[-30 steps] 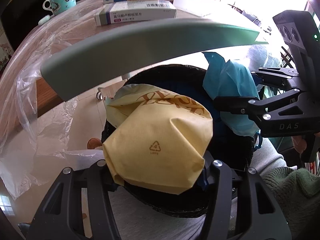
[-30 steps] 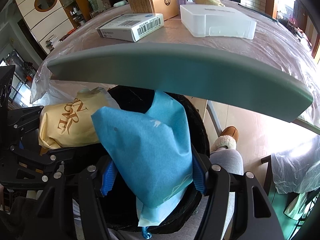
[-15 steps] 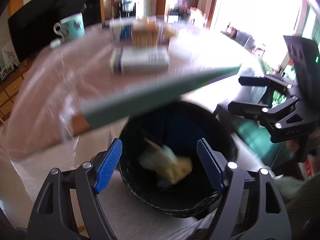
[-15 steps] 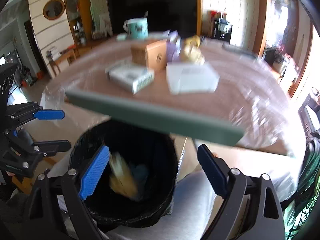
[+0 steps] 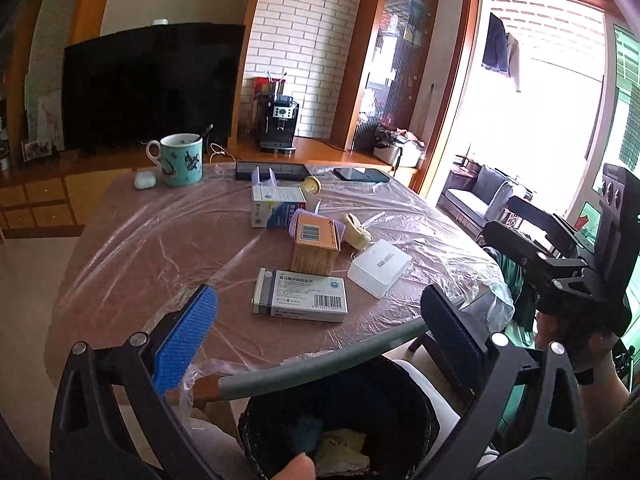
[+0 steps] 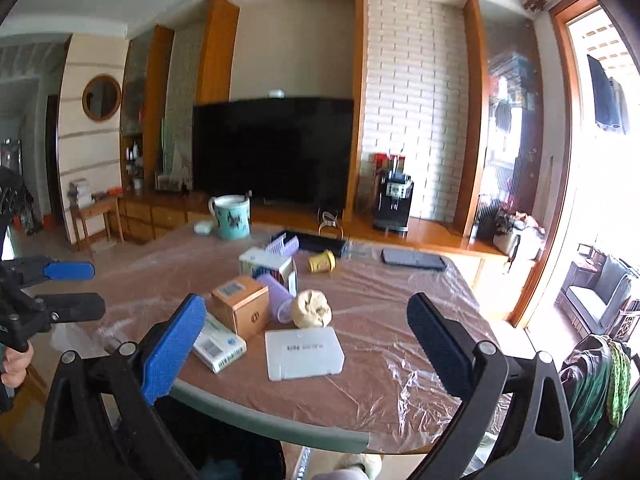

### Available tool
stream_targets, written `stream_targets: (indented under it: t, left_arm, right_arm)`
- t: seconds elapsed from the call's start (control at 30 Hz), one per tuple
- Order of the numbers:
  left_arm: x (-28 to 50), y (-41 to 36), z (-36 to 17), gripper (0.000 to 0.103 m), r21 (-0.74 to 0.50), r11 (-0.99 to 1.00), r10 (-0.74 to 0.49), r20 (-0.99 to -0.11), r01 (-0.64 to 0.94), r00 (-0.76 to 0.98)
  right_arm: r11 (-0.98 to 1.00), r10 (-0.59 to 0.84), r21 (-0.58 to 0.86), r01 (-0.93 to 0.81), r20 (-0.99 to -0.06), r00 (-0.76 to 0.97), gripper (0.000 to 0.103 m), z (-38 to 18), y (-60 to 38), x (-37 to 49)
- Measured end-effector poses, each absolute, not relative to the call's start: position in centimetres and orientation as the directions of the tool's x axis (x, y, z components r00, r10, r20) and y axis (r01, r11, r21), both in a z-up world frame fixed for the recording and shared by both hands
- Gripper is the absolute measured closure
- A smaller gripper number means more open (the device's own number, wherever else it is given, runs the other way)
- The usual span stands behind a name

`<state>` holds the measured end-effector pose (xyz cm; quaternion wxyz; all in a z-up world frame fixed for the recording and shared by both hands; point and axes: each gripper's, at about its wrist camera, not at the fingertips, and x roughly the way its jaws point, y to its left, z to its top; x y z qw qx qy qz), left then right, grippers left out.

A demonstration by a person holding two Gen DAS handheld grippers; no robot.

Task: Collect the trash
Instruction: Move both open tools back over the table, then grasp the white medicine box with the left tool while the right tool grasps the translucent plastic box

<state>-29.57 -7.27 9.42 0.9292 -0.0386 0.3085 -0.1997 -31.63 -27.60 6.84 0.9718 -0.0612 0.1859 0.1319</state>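
Observation:
A black trash bin [image 5: 416,416] stands below the table's near edge; a yellow wrapper [image 5: 340,446] and a blue wrapper [image 5: 306,432] lie inside it. My left gripper [image 5: 320,336] is open and empty above the bin. My right gripper [image 6: 304,344] is open and empty, raised over the table edge; it also shows at the right of the left wrist view [image 5: 560,248]. On the table lie a crumpled yellow wad [image 6: 312,308], a small yellow cup [image 6: 321,261] and a purple cup [image 6: 276,294].
The plastic-covered table [image 5: 160,248] holds a white medicine box [image 5: 300,295], a brown carton [image 5: 314,246], a white-blue box [image 5: 276,206], a clear white case [image 5: 378,267], a teal mug [image 5: 180,160], an earbud case [image 5: 144,180], a tablet [image 5: 276,170] and a phone [image 5: 362,175].
Both grippers opened and dropped the yellow and blue wrappers into the bin, then rose and tilted up toward the table top.

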Motion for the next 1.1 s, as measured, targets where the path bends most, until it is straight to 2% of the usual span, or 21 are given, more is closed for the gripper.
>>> stream_targets:
  t: [0.2,0.43,0.73,1.1]
  left_arm:
    - [-26.3,-8.0,6.4,0.001,-0.239,0.904,-0.419,-0.652,0.353,0.632]
    - [-23.2,-10.1,3.8,0.001,-0.199,0.911,-0.385,-0.725,0.362,0.571]
    - [-20.4,-11.6,1.6,0.001,-0.131,0.923,-0.318,-0.789,0.362,0.526]
    - [-19.3,-12.2,1.2,0.001,-0.051,0.901,-0.293,-0.804,0.432,0.517]
  right_arm:
    - [0.955,0.237,-0.017,-0.296,-0.559,0.795,0.004,3.6,-27.3,-26.6]
    - [0.954,0.23,0.01,-0.298,-0.662,0.714,0.004,-0.3,-26.9,-23.6]
    - [0.953,0.209,-0.003,-0.303,-0.717,0.665,0.004,-2.4,-26.4,-21.3]
    - [0.938,0.257,0.032,-0.345,-0.731,0.632,0.004,-2.5,-25.9,-20.7]
